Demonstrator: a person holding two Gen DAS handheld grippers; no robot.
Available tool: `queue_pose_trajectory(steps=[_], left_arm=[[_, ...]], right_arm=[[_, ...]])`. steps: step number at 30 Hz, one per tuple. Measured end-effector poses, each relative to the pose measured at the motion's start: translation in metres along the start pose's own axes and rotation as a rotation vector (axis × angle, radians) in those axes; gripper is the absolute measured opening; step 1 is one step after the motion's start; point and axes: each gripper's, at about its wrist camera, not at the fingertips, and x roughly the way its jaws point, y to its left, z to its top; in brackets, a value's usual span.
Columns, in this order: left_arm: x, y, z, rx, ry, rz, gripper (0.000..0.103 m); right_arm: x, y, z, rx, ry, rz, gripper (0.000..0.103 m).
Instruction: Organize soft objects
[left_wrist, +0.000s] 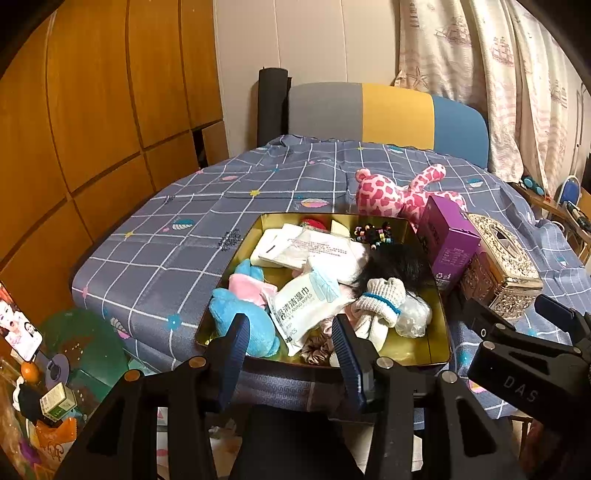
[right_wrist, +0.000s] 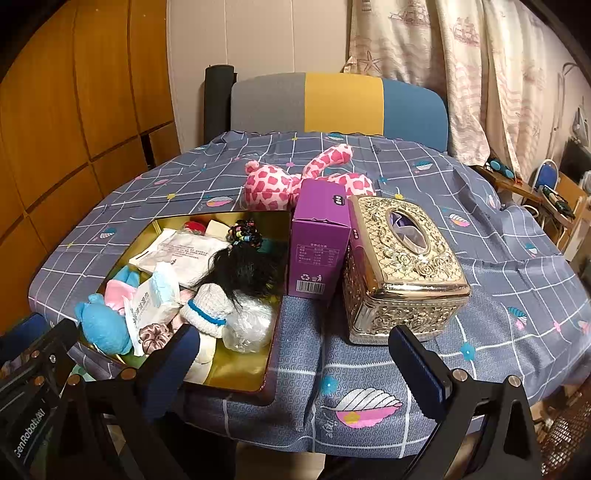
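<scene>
On the near edge of the table covered in a blue-grey checked cloth (right_wrist: 498, 258), I see the shallow gold metal tin (left_wrist: 441, 317) heaped with soft things, lying just beyond my left claw (left_wrist: 291, 350). Its two blue-padded fingers (left_wrist: 232, 354) frame the white wet-wipes packet (left_wrist: 306, 306), with the blue plush toy (left_wrist: 243, 314) at the left finger and the white knitted sock with a blue band (left_wrist: 380, 299) by the right one. A black tuft of hair (left_wrist: 395, 266) covers part of the pile, so what lies beneath is hard to make out. Farther back, a pink spotted plush animal (right_wrist: 280, 181) lies partly behind the upright purple cardboard box (right_wrist: 319, 240). My left claw stands part open, gripping nothing. My right claw (right_wrist: 295, 354) gapes wide and empty, near the ornate gold tissue box (right_wrist: 402, 266), not touching it.
</scene>
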Motion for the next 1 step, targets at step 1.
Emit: queue_pose_trajectory(steps=[1], left_arm=[[-0.0003,-0.0001,0.0001,0.001,-0.002,0.002,0.047]], right_arm=[[0.0002,-0.0001,0.0000,0.001,0.000,0.001,0.103]])
